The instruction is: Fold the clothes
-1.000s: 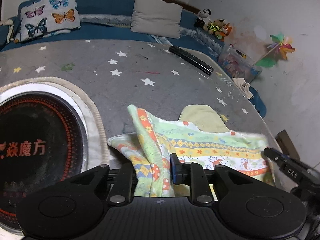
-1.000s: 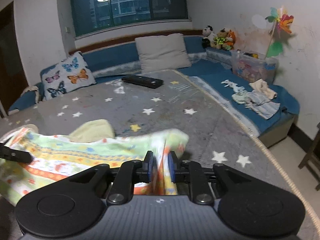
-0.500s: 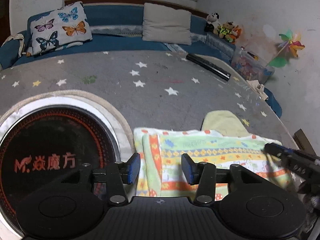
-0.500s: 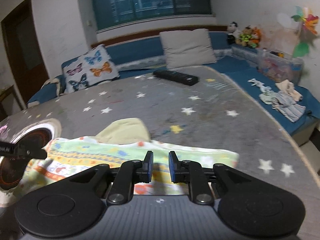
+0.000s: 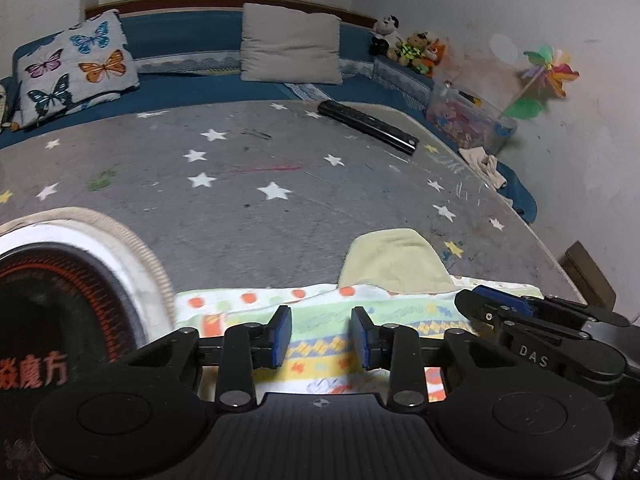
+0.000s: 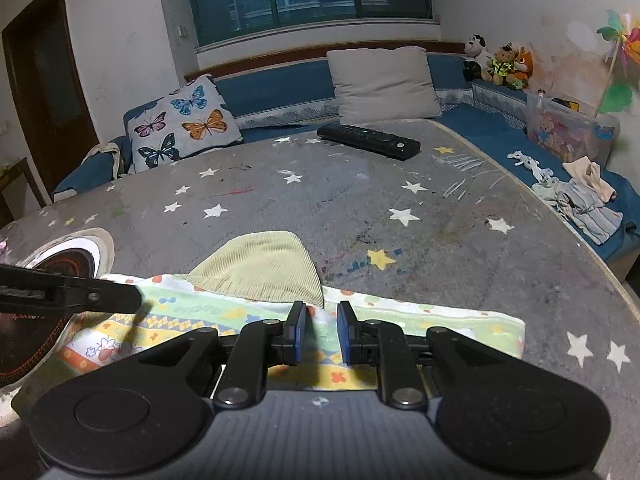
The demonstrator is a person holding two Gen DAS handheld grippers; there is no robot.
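Observation:
A colourful patterned cloth [image 5: 320,312] lies flat and folded on the grey star-print table, also seen in the right wrist view [image 6: 400,312]. A pale yellow-green garment [image 5: 394,264] lies just beyond it, partly under its far edge [image 6: 260,268]. My left gripper [image 5: 321,336] is open and empty above the cloth's left part. My right gripper [image 6: 321,330] is open and empty above the cloth's middle. The right gripper shows at the right of the left wrist view [image 5: 520,320]; the left gripper shows at the left of the right wrist view [image 6: 68,294].
A round black induction cooker [image 5: 48,320] sits in the table at the left. A black remote [image 6: 368,142] lies at the far side. Blue bench with pillows [image 6: 384,80], plush toys [image 6: 500,62], a toy box [image 6: 568,132] and loose clothes [image 6: 580,204] at right.
Both grippers let go of the cloth and opened. The cloth, held up and bunched a second ago, now lies flat on the table. Both grippers have drawn back slightly.

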